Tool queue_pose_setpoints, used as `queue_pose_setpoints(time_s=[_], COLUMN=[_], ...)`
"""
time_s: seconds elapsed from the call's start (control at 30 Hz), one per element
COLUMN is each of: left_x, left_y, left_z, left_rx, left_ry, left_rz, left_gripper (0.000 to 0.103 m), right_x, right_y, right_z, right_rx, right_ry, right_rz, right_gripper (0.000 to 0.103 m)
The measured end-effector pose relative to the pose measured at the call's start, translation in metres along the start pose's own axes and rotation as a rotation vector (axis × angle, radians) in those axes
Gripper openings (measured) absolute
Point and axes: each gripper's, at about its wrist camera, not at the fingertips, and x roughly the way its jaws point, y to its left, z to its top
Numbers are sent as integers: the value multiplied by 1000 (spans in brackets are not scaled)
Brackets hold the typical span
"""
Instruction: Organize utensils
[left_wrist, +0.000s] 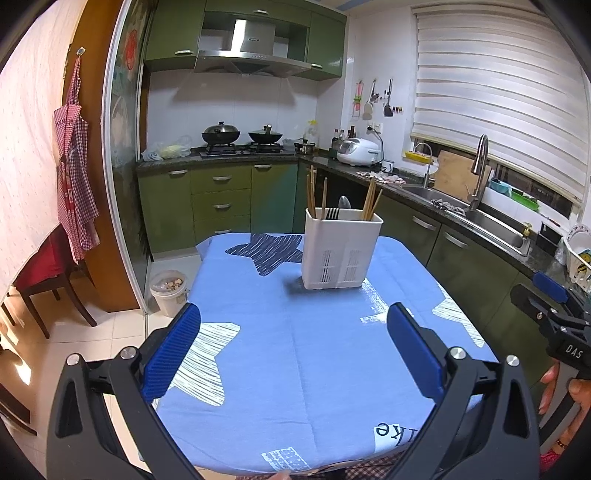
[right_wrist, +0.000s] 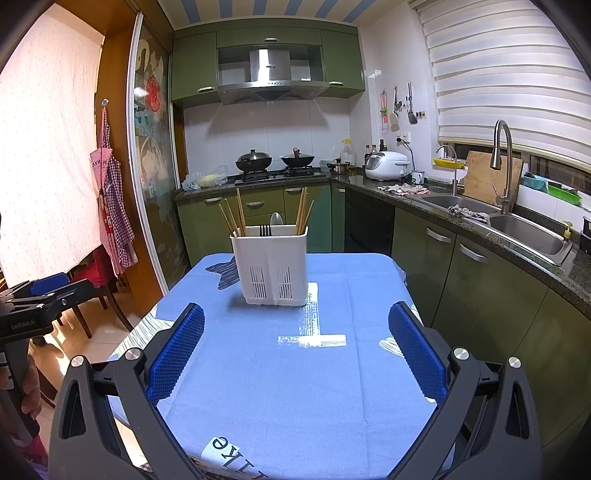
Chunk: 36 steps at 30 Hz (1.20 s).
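A white plastic utensil holder (left_wrist: 341, 251) (right_wrist: 273, 264) stands upright at the far end of the table with the blue star cloth (left_wrist: 295, 350) (right_wrist: 295, 369). Wooden chopsticks (left_wrist: 312, 192) (right_wrist: 236, 216) lean in its left and right compartments; a black fork (left_wrist: 333, 213) (right_wrist: 265, 230) and a metal spoon (left_wrist: 344, 204) (right_wrist: 276, 219) stand in the middle. My left gripper (left_wrist: 294, 317) is open over the near half of the table, nothing between its blue pads. My right gripper (right_wrist: 296, 317) is open too and empty; it also shows at the right edge of the left view.
Green kitchen cabinets and a dark counter with a double sink (right_wrist: 517, 221) run along the right. A stove with two woks (left_wrist: 240, 134) lies behind. A white bin (left_wrist: 168, 291) and a wooden chair (left_wrist: 48, 273) stand on the floor left of the table.
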Motion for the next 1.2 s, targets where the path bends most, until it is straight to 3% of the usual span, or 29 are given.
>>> queue_pose_setpoints(time_s=[0.87,1.0,1.2], left_x=[7,13,15], left_y=[-3,3,4], left_z=[1,0,2], left_rx=[38,5,20], left_ry=[4,16,8], left_rz=[30,-13,24], left_gripper=[96,96,96], right_x=[6,6,10], right_y=[-2,-3,-3], right_z=[-9,-9,-14], right_rx=[4,3,9], right_ry=[10,10,15], right_rz=[0,0,0], right_gripper=[98,98,98])
